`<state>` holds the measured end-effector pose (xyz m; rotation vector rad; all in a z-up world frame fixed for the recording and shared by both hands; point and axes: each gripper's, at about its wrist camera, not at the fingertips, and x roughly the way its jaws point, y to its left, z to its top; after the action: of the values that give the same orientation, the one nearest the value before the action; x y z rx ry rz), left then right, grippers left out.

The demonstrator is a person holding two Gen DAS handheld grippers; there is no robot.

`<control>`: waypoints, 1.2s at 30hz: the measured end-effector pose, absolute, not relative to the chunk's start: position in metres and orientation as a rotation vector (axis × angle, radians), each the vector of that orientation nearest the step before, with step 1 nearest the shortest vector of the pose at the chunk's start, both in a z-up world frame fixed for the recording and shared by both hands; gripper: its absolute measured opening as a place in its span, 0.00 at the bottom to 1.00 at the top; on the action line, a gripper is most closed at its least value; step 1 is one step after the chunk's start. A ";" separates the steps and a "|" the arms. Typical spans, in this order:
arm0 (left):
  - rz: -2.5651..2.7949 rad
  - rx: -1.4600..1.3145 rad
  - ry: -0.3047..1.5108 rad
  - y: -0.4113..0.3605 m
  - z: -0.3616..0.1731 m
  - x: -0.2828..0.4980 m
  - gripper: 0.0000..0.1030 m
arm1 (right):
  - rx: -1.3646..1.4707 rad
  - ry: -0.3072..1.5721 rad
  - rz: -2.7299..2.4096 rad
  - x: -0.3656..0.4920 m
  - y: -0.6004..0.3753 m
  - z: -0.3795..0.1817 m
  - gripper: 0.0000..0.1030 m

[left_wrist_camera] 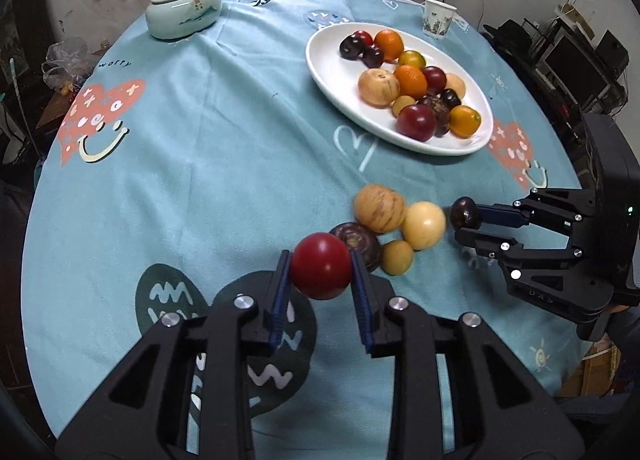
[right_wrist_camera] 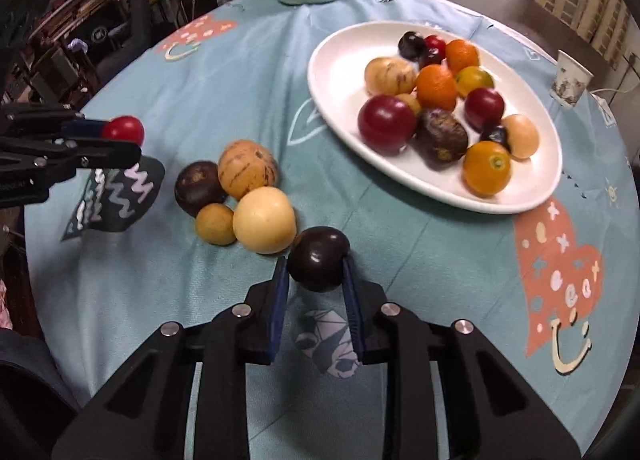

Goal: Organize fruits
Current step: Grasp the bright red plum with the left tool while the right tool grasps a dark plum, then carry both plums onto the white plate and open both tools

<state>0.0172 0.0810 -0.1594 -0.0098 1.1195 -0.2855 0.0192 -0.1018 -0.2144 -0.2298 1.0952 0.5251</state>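
Observation:
My left gripper (left_wrist_camera: 320, 258) is shut on a red round fruit (left_wrist_camera: 321, 274), held just above the blue tablecloth. My right gripper (right_wrist_camera: 314, 262) is shut on a dark purple plum (right_wrist_camera: 319, 252). Each also shows in the other's view: the right gripper (left_wrist_camera: 466, 222) with its plum (left_wrist_camera: 465, 212), the left gripper (right_wrist_camera: 128, 140) with the red fruit (right_wrist_camera: 124, 129). Between the two grippers lies a cluster on the cloth: a striped tan fruit (left_wrist_camera: 379, 208), a pale yellow one (left_wrist_camera: 423, 225), a dark wrinkled one (left_wrist_camera: 354, 238) and a small yellow-brown one (left_wrist_camera: 397, 257). A white oval plate (left_wrist_camera: 332, 60) further back holds several fruits.
A lidded pale green ceramic jar (left_wrist_camera: 184, 8) stands at the far left of the round table. A paper cup (left_wrist_camera: 438, 18) sits behind the plate near the far edge. Chairs, shelves and clutter surround the table.

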 end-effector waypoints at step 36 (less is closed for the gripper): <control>-0.400 0.092 1.026 0.005 -0.115 0.050 0.29 | 0.002 0.947 0.433 0.009 -0.149 -0.158 0.26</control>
<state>0.0496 0.0049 -0.1154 0.0923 1.0256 -0.3997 0.0094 -0.1488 -0.1582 0.0022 0.9473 0.4326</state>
